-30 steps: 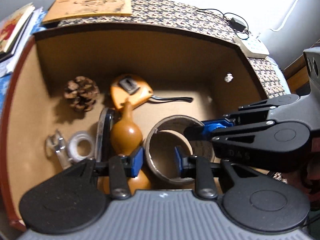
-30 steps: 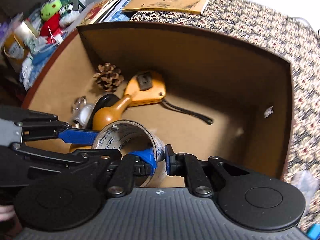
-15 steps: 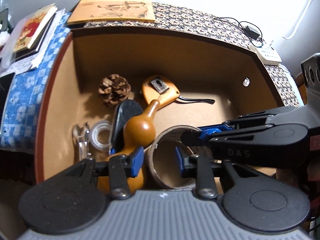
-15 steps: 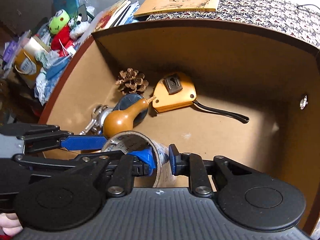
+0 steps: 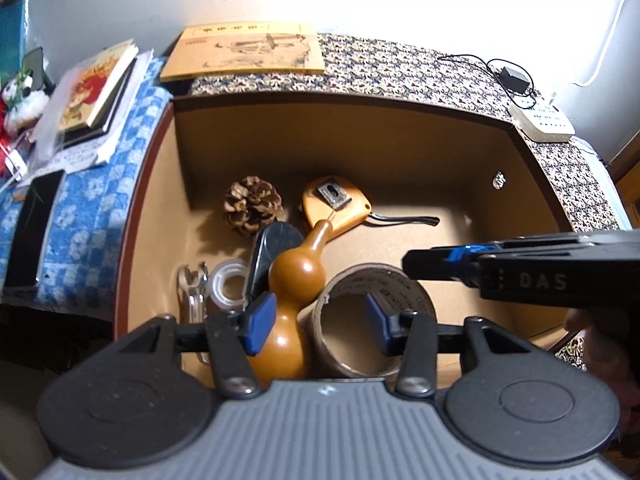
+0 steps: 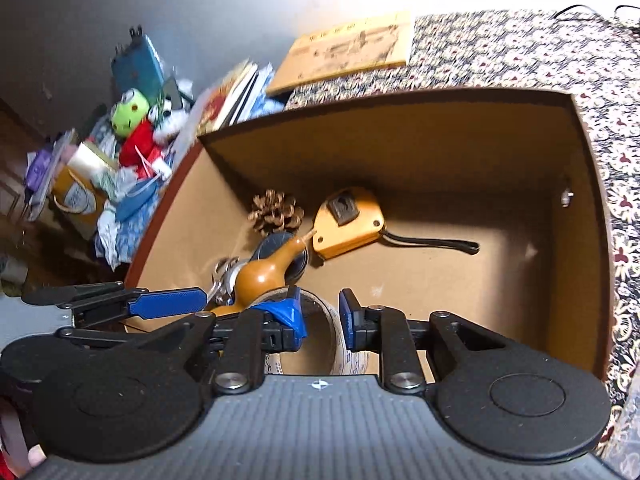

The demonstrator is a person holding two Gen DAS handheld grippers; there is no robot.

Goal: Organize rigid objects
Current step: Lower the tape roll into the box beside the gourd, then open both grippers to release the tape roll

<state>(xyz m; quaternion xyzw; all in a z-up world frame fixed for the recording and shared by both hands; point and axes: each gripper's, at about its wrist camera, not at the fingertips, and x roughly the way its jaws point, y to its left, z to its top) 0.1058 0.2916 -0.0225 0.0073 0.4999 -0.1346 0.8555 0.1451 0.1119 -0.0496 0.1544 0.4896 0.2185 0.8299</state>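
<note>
Phone (image 5: 34, 230): flat on the blue checked cloth, left of the box.
Box (image 5: 344, 128): open cardboard, holding everything below.
Wrench (image 5: 191, 284): at the left wall, beside a clear tape ring (image 5: 228, 286).
Pinecone (image 5: 253, 204): near the back corner.
Gourd (image 5: 294, 280): leaning over a dark disc, tip at the yellow tape measure (image 5: 336, 208).
Left gripper (image 5: 316, 318): jaws spread, hovering over gourd and tape roll.
Tape roll (image 5: 376, 292): on the box floor, front centre.
Right gripper (image 6: 320, 318): jaws narrowly apart, astride the roll's wall; whether they touch it I cannot tell.
</note>
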